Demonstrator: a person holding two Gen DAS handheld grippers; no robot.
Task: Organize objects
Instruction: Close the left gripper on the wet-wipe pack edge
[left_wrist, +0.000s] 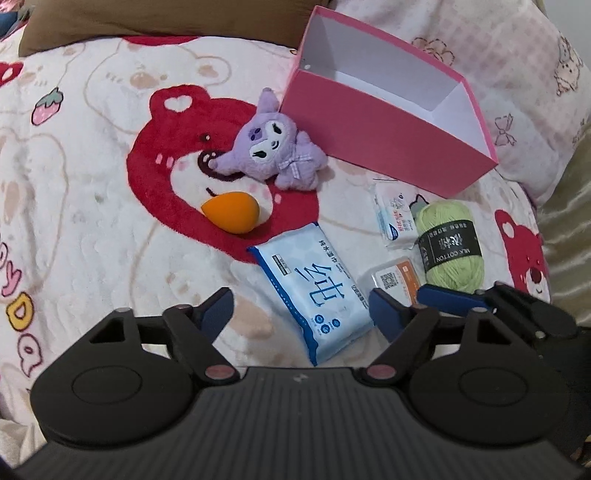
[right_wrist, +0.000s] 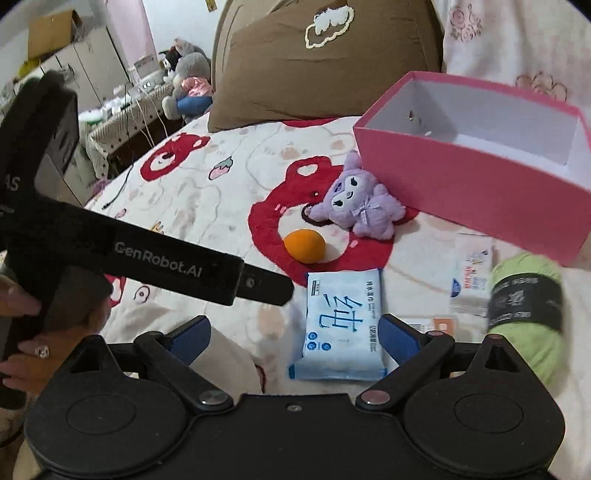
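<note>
A: Where are your tongs, and what sits in front of them?

B: My left tongs (left_wrist: 301, 314) stand wide with nothing held; the blue wipes pack (left_wrist: 314, 291) lies on the bed between the two jaws, untouched. My right tongs (right_wrist: 295, 334) are wide too and hold nothing, with the same pack just ahead of them

A: How would that pack handle?

B: I judge it light, soft and squashy, with a slick film wrapper. I would close across its narrow width near the middle, so it neither sags nor slips out

A: And the rest?

B: Beyond my left tongs lie an orange sponge (left_wrist: 232, 213) and a purple plush (left_wrist: 275, 151), both soft and easy to pinch. To their right lies a green yarn ball (left_wrist: 448, 245), springy, best taken at its paper band. Farther off stands the pink box (left_wrist: 373, 136), open and seemingly empty, the likely home for all of them
</note>
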